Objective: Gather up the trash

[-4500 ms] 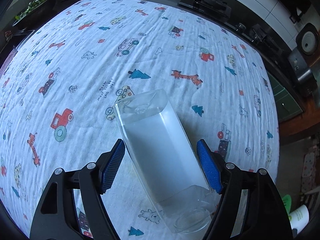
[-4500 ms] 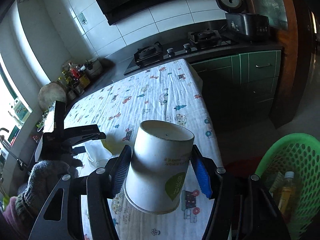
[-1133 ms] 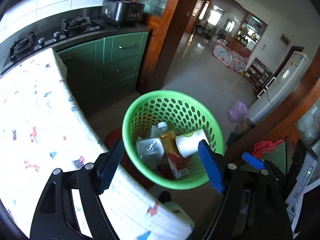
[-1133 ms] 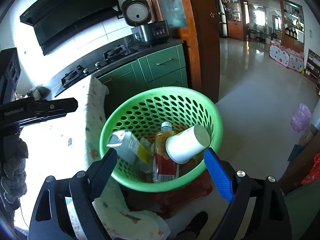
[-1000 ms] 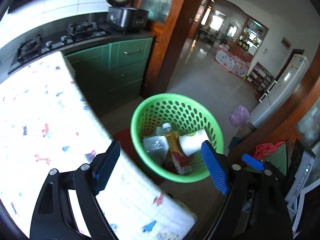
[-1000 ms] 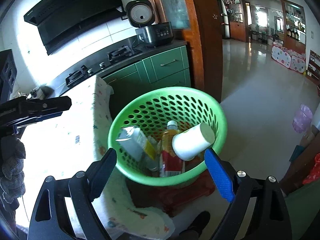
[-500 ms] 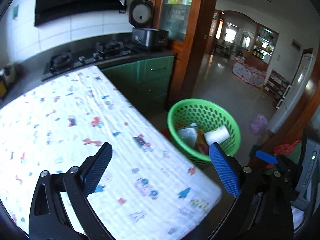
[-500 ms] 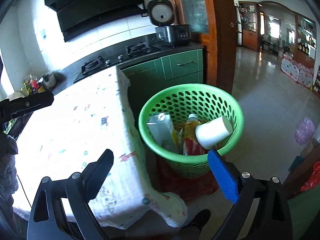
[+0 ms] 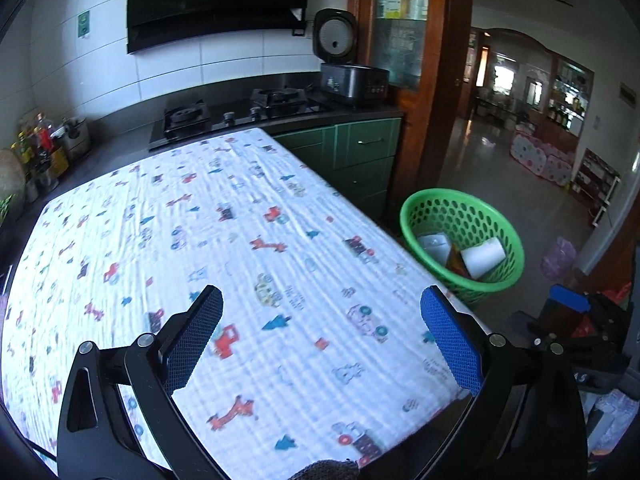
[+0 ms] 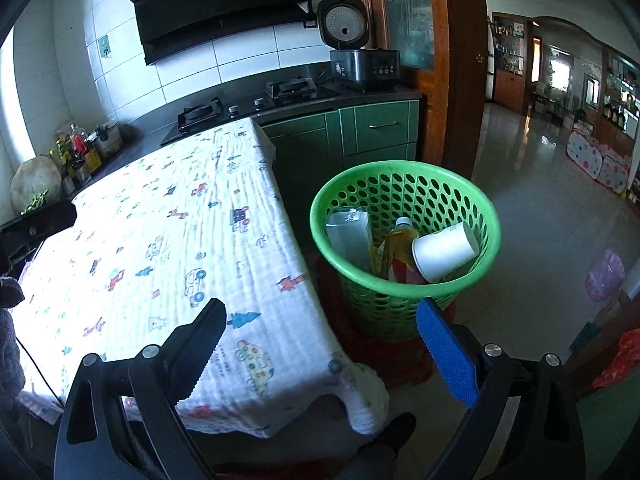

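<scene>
A: Left gripper (image 9: pixel 320 320) is raised over the patterned desk (image 9: pixel 240 240), jaws wide and holding nothing. Right gripper (image 10: pixel 320 336) hangs past the desk's edge, jaws likewise wide, nothing between them.

B: Trash sits in the green basket (image 10: pixel 404 168) on the floor beside the desk: paper cup (image 10: pixel 444 254), clear container (image 10: pixel 348 232), juice bottle (image 10: pixel 400 240). The bottle shows only in the right view.

my view: table (image 9: pixel 120 184) under white cartoon-print cloth (image 9: pixel 248 264), cloth edge hanging at near corner. green basket (image 10: pixel 404 184) stands on floor (image 10: pixel 532 216) just beside table end, on red mat (image 10: pixel 384 356).
</scene>
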A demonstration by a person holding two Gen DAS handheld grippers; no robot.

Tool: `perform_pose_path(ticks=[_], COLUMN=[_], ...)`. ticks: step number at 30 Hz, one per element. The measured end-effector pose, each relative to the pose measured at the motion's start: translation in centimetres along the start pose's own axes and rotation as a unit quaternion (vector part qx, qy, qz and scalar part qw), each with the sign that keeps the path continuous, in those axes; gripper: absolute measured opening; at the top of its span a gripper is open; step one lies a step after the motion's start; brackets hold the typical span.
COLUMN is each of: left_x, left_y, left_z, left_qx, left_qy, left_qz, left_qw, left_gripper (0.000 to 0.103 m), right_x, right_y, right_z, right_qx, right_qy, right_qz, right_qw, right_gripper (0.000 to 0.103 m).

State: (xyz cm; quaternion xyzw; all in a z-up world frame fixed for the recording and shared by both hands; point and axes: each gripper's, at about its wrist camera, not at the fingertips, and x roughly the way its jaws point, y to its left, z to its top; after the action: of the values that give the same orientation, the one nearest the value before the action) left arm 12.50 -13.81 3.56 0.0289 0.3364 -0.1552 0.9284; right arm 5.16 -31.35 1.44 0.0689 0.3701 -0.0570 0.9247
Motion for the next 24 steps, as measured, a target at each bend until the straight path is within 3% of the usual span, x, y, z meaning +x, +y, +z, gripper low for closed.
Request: perform_pose_path(ticks=[9, 24], left_x=[-1.0, -3.0], left_y=[1.6, 1.4], left_z=[-3.0, -4.8], left_qx=[-0.01, 0.002], left_qy=[-0.009, -0.06], left_qz=[0.015, 0.033], left_qw=[0.9998, 0.9976], left_gripper=[0.098, 0.098], right_x=[-0.9, -2.6], right_y=[0.8, 1.7], right_z=[-0.9, -2.0], right_qx=[0.0, 0.005], right_qy=[-0.003, -0.027], right_qz=[0.006, 0.013], right_qw=[1.0, 1.0], right_gripper=[0.093, 0.093])
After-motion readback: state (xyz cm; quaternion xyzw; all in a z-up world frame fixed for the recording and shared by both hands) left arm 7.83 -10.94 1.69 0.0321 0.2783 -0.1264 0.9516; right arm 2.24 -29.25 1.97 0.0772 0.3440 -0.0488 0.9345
